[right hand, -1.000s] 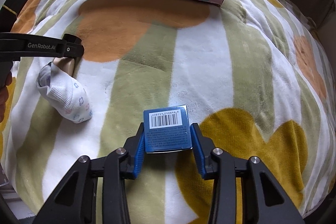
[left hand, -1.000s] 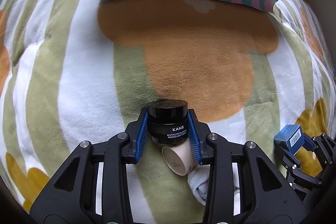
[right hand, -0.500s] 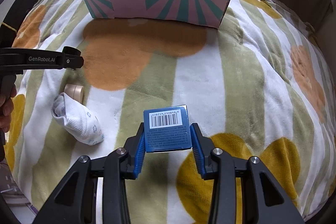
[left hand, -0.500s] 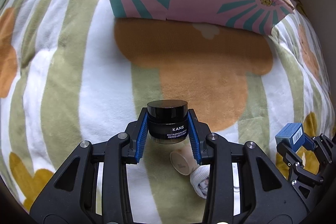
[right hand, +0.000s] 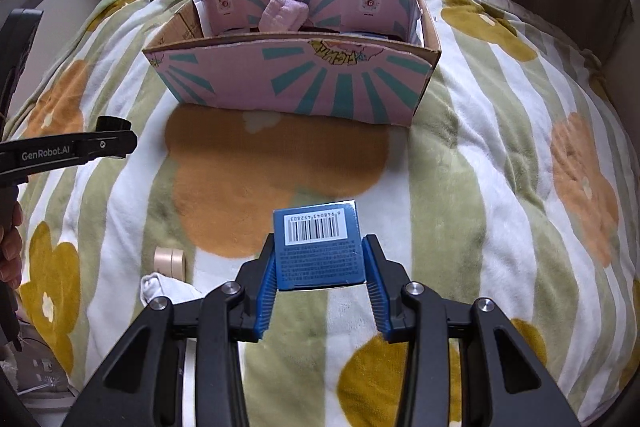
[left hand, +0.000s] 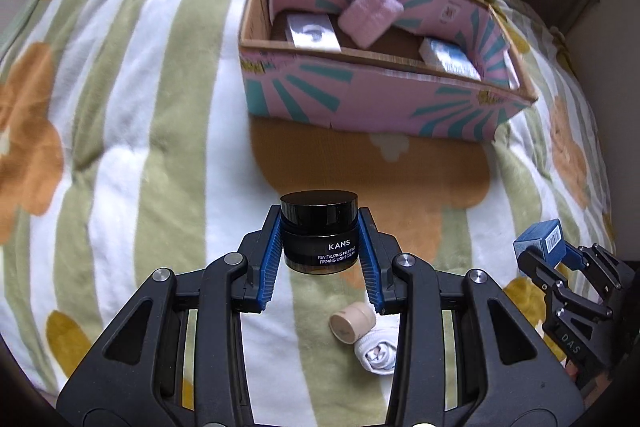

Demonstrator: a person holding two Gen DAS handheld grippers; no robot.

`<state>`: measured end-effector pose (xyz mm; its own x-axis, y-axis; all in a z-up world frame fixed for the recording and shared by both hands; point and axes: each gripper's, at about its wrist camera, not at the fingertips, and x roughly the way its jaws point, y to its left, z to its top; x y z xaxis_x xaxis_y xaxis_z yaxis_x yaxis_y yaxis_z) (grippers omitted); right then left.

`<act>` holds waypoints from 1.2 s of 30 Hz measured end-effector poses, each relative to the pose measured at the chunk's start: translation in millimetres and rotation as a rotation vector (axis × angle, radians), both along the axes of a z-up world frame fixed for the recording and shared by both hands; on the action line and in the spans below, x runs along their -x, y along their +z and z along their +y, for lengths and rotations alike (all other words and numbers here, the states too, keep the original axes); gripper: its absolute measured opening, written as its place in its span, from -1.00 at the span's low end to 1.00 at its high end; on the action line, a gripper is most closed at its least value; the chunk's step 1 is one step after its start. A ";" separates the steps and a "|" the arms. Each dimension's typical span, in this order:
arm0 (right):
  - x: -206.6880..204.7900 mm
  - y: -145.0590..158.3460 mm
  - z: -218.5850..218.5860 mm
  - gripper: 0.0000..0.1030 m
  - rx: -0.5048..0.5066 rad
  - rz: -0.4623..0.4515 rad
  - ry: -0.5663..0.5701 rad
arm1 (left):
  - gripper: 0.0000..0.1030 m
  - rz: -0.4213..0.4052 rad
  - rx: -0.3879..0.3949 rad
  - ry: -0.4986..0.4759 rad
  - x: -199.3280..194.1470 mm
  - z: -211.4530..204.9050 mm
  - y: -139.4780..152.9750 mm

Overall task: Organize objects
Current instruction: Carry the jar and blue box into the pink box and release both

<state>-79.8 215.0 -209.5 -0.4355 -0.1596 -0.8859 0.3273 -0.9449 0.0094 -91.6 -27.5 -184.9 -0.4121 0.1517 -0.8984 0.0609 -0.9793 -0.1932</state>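
Observation:
My left gripper (left hand: 319, 239) is shut on a black KANS cream jar (left hand: 318, 231) and holds it above the blanket. My right gripper (right hand: 319, 259) is shut on a blue barcoded box (right hand: 318, 245), also held in the air; that box also shows in the left wrist view (left hand: 540, 237). Ahead stands an open pink-and-teal cardboard box (left hand: 372, 99), also in the right wrist view (right hand: 296, 79). It holds a pink fluffy item (left hand: 370, 15) and two small white packets (left hand: 312, 33). A beige roll (left hand: 352, 321) and a white sock (left hand: 378, 351) lie on the blanket below my left gripper.
Everything rests on a soft striped blanket with flower prints (right hand: 500, 167). The roll (right hand: 170, 259) and sock (right hand: 164, 287) lie to the left of my right gripper. The left gripper's body (right hand: 68, 149) reaches in from the left edge. Curtains and a light blue wall stand behind.
Both grippers have risen and pulled back with their objects still held. The cardboard box's inside has come into view, and the roll and sock lie further below.

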 end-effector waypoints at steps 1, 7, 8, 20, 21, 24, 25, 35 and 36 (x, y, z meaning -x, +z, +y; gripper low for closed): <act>5.3 5.9 -0.5 -0.28 0.000 0.006 0.001 | -0.37 0.007 -0.003 0.003 3.7 -3.7 7.0; 44.1 43.7 -6.6 -0.28 0.029 0.041 0.017 | -0.37 0.052 0.001 -0.022 30.8 -15.2 42.6; 53.0 51.4 -8.5 -0.28 0.035 0.055 0.020 | -0.37 0.061 0.005 -0.019 36.8 -16.0 48.0; 157.6 80.8 -44.4 -0.28 0.056 0.101 0.079 | -0.37 0.102 -0.006 -0.102 115.9 2.1 63.2; 165.5 78.8 -46.9 -0.28 0.062 0.093 0.082 | -0.37 0.097 -0.001 -0.115 123.4 6.0 60.4; 192.7 68.1 -55.5 -0.28 0.096 0.019 0.096 | -0.37 0.065 0.001 -0.150 148.2 15.5 48.7; 200.6 63.7 -57.2 -0.28 0.112 -0.002 0.102 | -0.37 0.046 -0.009 -0.160 157.3 17.6 43.1; 244.0 23.8 -67.3 -0.28 0.123 -0.110 0.107 | -0.37 -0.045 -0.030 -0.222 191.7 35.3 -2.4; 245.4 22.1 -67.5 -0.28 0.124 -0.115 0.109 | -0.37 -0.048 -0.032 -0.227 191.9 36.5 -4.2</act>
